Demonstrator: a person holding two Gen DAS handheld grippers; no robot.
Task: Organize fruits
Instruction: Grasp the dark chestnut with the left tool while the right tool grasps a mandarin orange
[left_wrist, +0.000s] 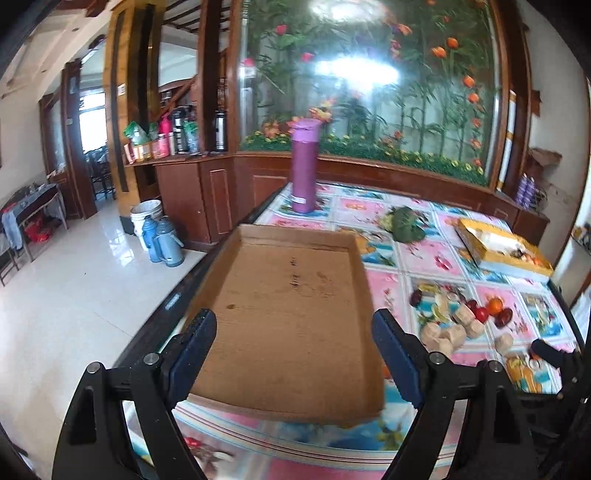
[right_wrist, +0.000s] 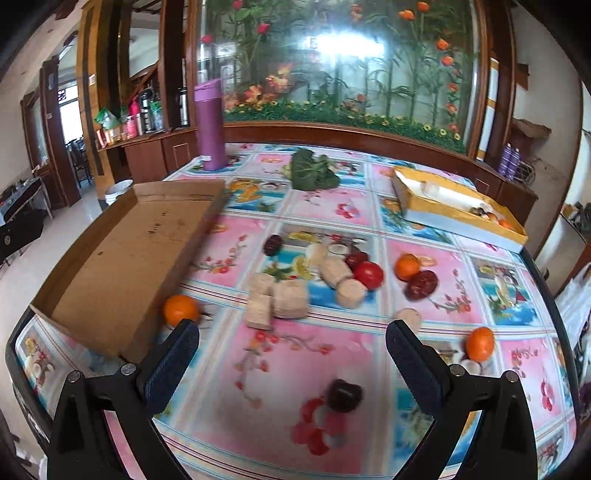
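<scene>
A shallow, empty brown cardboard tray (left_wrist: 288, 295) lies at the table's left edge; it also shows in the right wrist view (right_wrist: 122, 251). My left gripper (left_wrist: 293, 354) is open and empty just above the tray's near end. My right gripper (right_wrist: 291, 354) is open and empty above the tablecloth. Ahead of it lie an orange (right_wrist: 181, 310) beside the tray, another orange (right_wrist: 407, 266), a third orange (right_wrist: 479, 344), a red tomato (right_wrist: 368, 275), dark red dates (right_wrist: 421, 285) and a dark fruit (right_wrist: 344, 396) close between the fingers. Several beige wrapped cakes (right_wrist: 290, 300) lie among the fruit.
A purple flask (right_wrist: 210, 127) stands at the table's far left. A green leafy vegetable (right_wrist: 314, 171) lies at the back. A yellow-edged white box (right_wrist: 458, 208) with a few fruits sits at the far right. The table's left edge drops to a tiled floor (left_wrist: 74, 295).
</scene>
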